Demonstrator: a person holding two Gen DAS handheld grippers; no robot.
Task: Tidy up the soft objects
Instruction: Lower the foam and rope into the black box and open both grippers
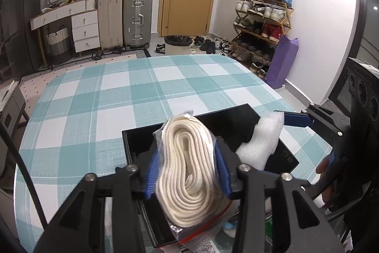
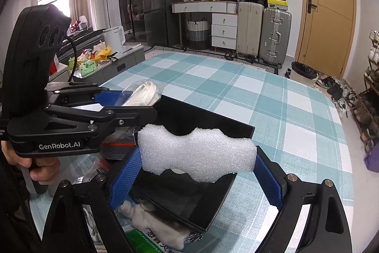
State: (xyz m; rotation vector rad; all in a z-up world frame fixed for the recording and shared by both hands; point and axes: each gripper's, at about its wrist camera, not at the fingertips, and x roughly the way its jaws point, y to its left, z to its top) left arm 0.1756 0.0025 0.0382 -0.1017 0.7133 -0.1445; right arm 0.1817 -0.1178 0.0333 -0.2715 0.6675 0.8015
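Left tongs (image 1: 188,172) clenched on bagged rope (image 1: 187,172), right tongs (image 2: 196,179) grasping foam (image 2: 196,153)

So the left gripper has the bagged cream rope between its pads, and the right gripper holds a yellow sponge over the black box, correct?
Not quite: the piece between the right gripper pads is white foam, not a yellow sponge, as the right wrist view shows. The left gripper does have the bagged cream rope, and the black box is below.
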